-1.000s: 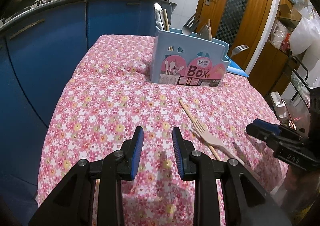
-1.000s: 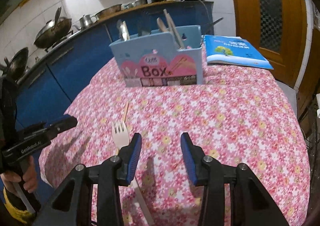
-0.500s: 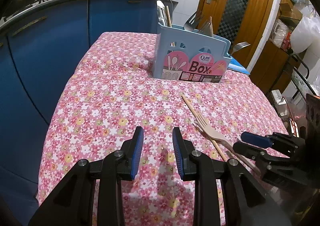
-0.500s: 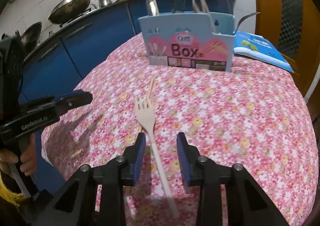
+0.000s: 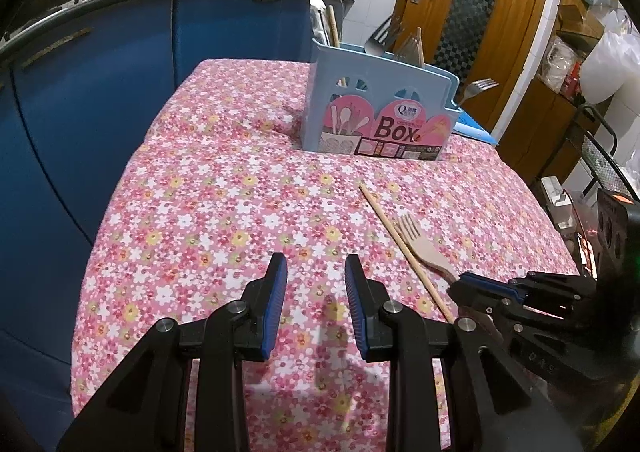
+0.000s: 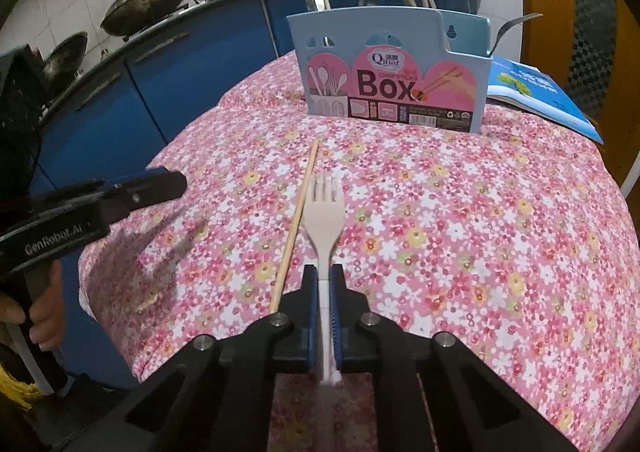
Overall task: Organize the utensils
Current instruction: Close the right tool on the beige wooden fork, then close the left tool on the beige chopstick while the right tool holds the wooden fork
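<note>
A pale wooden fork lies on the flowered tablecloth, tines toward the box. My right gripper is shut on its handle, pads pressed on both sides. From the left wrist view the same fork shows with the right gripper clamped on its handle end. A single wooden chopstick lies just left of the fork, also seen as the chopstick. My left gripper hovers open over bare cloth, nothing between its fingers. The blue utensil box stands at the far side, several utensils upright in it.
A blue book lies right of the box. Blue kitchen cabinets run along the left, with pans on the counter. A wooden door stands behind the table. A hand holds the left gripper's grip at the table's left edge.
My right gripper came forward and down over the fork's handle and closed on it. The left gripper stayed put and open.
</note>
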`<state>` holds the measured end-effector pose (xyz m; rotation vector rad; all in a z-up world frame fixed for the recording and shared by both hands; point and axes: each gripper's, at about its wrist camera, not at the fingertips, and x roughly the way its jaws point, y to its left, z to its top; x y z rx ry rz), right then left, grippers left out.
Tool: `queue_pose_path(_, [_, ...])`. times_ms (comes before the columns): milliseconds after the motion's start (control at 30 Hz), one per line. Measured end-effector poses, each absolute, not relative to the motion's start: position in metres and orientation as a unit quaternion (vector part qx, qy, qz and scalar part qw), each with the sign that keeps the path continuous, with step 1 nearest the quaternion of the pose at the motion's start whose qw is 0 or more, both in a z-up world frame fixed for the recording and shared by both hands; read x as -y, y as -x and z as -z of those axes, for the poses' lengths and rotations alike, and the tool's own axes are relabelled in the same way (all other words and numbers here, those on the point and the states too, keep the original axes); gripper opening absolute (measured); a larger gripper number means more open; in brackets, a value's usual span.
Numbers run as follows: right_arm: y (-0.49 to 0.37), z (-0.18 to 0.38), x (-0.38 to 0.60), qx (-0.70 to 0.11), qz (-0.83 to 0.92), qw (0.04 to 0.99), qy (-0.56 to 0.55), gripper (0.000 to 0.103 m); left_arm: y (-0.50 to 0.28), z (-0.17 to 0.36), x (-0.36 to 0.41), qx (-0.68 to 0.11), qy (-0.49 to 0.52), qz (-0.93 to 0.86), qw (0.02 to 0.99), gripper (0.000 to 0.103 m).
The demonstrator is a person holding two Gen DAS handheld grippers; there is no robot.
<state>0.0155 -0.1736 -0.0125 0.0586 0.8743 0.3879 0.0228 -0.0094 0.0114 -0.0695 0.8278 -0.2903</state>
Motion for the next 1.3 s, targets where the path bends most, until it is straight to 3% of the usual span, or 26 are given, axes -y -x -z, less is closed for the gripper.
queue_pose_path(900, [0.000,0.000,0.244,-0.355,-0.146,0.916,-0.113,0.008,-0.065,0.015,0.088,-0.490,0.027,0.183,0.852,0.029])
queue_pose_path(1067, [0.002,0.000,0.248,-0.353,-0.143,0.917,-0.120,0.008,-0.079,0.016,0.102,-0.512,0.000,0.178,0.840,0.024])
queue_pose_path(1167, [0.002,0.001,0.248,-0.354,-0.144,0.916,-0.121,0.008,-0.088,0.017,0.106,-0.521,-0.004,0.166,0.837,0.012])
queue_pose_path(1300, [0.002,0.002,0.247,-0.359,-0.142,0.915,-0.120,0.008,-0.092,0.017,0.103,-0.522,0.008,0.167,0.836,0.008])
